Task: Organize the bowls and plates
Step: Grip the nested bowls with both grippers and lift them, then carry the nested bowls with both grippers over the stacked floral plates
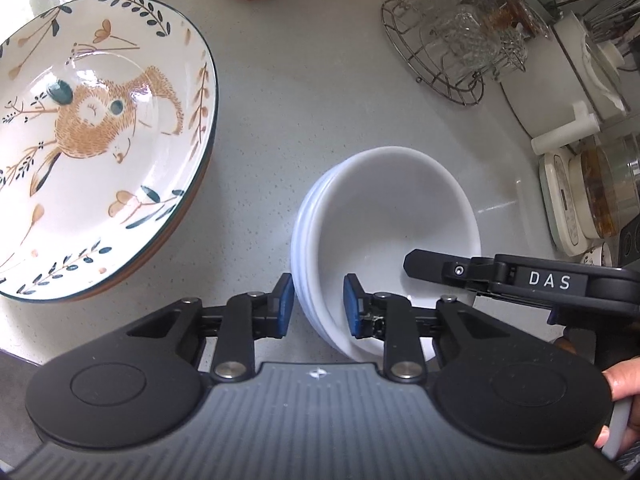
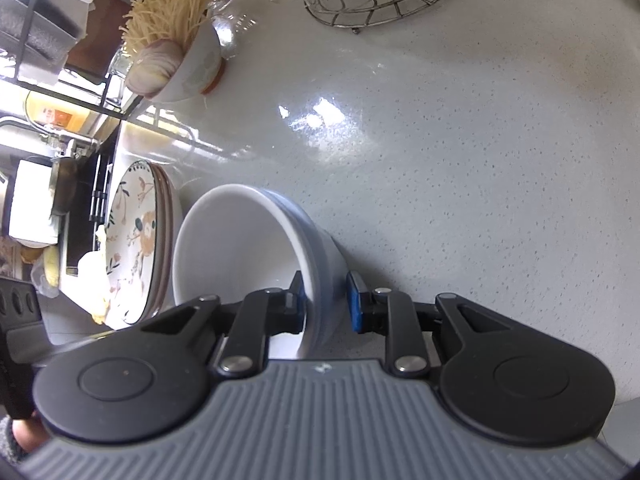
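Note:
A stack of white bowls [image 1: 384, 216] stands on the pale speckled counter. My left gripper [image 1: 318, 305] straddles the stack's left rim, with one blue pad against the outside wall and the other inside the top bowl, pressing on it. From the right, my right gripper's black finger [image 1: 424, 265] reaches into the same bowl. In the right wrist view my right gripper [image 2: 326, 300] is clamped over the right wall of the bowl stack [image 2: 248, 248], one pad inside and one outside. A stack of floral plates [image 1: 100, 140] with a brown animal design sits just left of the bowls.
A bowl of dry noodles [image 2: 176, 52] stands at the back. A wire rack with glass cups [image 1: 452, 48] is at the back right, and a white appliance and a kitchen scale [image 1: 560, 208] line the right edge. A hand [image 1: 620, 388] holds the right gripper.

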`<state>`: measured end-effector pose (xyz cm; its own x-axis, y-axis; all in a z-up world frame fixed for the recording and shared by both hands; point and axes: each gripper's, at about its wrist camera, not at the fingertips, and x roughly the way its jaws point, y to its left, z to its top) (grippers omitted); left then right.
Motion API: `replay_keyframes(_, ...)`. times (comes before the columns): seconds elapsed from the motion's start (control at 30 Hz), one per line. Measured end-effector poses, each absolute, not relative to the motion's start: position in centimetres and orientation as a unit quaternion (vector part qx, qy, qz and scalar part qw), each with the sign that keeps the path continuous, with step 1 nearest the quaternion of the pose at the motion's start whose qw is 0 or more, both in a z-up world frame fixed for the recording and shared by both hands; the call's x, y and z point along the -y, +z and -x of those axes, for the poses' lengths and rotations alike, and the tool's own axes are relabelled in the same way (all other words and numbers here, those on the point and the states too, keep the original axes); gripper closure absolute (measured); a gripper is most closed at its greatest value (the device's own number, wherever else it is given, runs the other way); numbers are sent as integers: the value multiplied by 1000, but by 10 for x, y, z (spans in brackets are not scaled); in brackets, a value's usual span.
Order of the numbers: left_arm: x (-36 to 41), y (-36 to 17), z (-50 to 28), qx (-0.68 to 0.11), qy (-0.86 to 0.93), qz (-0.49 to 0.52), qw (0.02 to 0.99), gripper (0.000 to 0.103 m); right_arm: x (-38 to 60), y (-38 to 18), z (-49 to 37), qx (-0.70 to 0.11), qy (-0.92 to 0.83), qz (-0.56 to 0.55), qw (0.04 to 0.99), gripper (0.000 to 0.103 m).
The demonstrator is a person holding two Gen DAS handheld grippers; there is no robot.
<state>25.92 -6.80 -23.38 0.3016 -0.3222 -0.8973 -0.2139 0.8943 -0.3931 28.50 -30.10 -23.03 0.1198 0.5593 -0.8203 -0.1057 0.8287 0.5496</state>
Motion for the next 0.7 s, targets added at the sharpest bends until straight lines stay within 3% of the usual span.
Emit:
replay_keyframes(0.33,57,-215,-270,-585,-64,228,775,78,300,-209,-279,-603,214,-182,747,80)
replay_keyframes(0.7,32,-150,-289,-537,-79,222,810,78,283,-153,-292,-558,218,-196,776,80)
